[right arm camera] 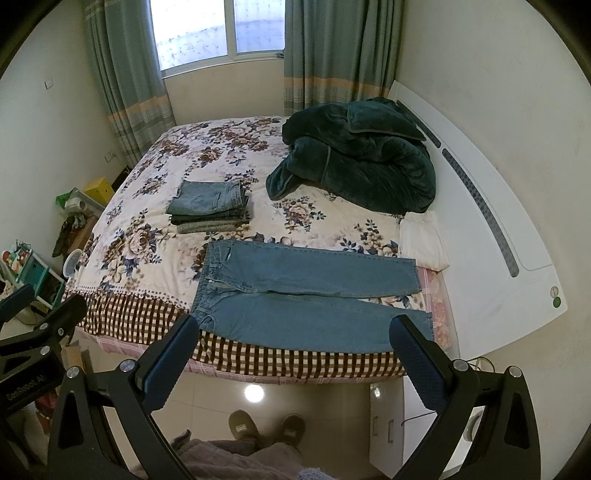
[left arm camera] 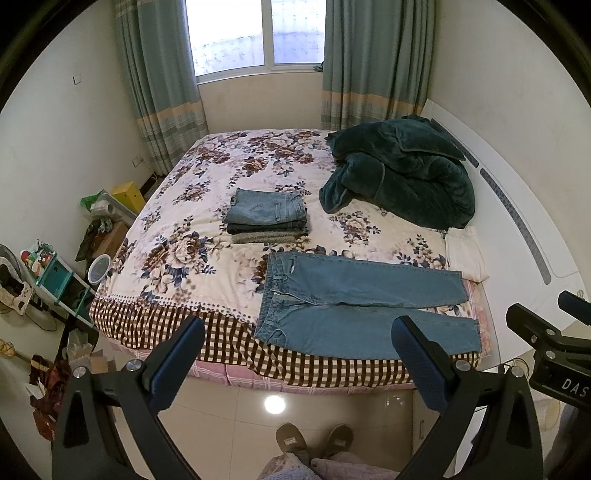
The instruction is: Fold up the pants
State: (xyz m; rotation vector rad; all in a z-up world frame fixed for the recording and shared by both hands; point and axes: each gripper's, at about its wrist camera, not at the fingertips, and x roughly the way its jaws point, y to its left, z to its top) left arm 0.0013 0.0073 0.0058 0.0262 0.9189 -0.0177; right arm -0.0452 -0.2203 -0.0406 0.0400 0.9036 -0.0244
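Black gripper [left arm camera: 299,354] frames, blue pads [left arm camera: 421,365], silver screws.

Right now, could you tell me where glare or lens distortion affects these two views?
Left wrist view: a bright lamp reflection on the glossy floor tiles, an overexposed window, walls bowed by fisheye. Right wrist view: the same reflection, a curved headboard; the jeans stay sharp.

Both wrist cams stand off the bed's [left arm camera: 166,236] near edge, above the floor, pitched down and facing the window [left arm camera: 258,33]. Neither is close. Left cam sits left of the right one, each catching the other at frame edge. Shared: whole bed, jeans [right arm camera: 303,291], headboard [right arm camera: 480,206], curtains.
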